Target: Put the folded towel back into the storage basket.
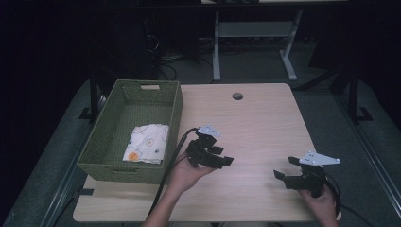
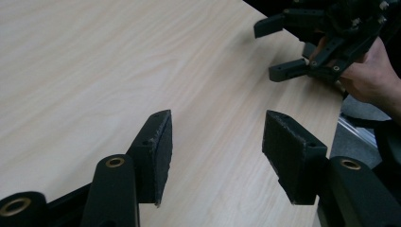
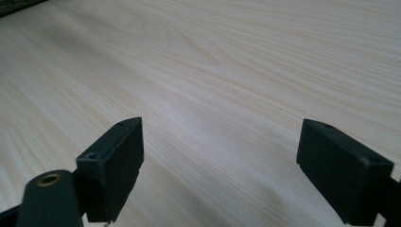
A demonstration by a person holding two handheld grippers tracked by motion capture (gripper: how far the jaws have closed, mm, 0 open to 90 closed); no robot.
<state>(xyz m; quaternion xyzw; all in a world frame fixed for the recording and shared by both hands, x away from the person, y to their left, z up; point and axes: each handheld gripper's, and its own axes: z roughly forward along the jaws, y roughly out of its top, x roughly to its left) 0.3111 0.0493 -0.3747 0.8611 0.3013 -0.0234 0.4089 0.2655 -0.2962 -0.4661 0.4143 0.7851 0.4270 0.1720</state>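
1. A folded cloth point(image 1: 147, 143), white with small orange and yellow prints, lies flat on the floor of the green woven basket point(image 1: 176, 111), in its near right part; it rests squarely and neatly folded, which reads as a thing set down there on purpose and let go.

2. The basket stands at the left of the counter point(image 1: 257, 125), its long side running from near to far; its right wall rises between the cloth and the open wood.

3. The left claw point(image 1: 227, 161) hangs over the counter just right of the basket, tips aimed to the right, away from the cloth; in the left gripper view its pads point(image 2: 158, 151) stand apart with bare wood between them, so it is open and grips nothing; my judgement is that it is held so because its part with the cloth is done.

4. The right claw point(image 1: 285, 168) sits low over the near right of the counter, tips aimed to the left; in the right gripper view its pads point(image 3: 116, 163) stand wide apart over bare wood, so it too is open and empty, seemingly parked out of the way.

5. Relative to the left claw, the cloth lies to the left and slightly farther off, near but apart, beyond the basket wall and behind the tips; relative to the right claw, it lies well apart, across the counter to the left.

6. Neither claw touches the cloth or the basket.
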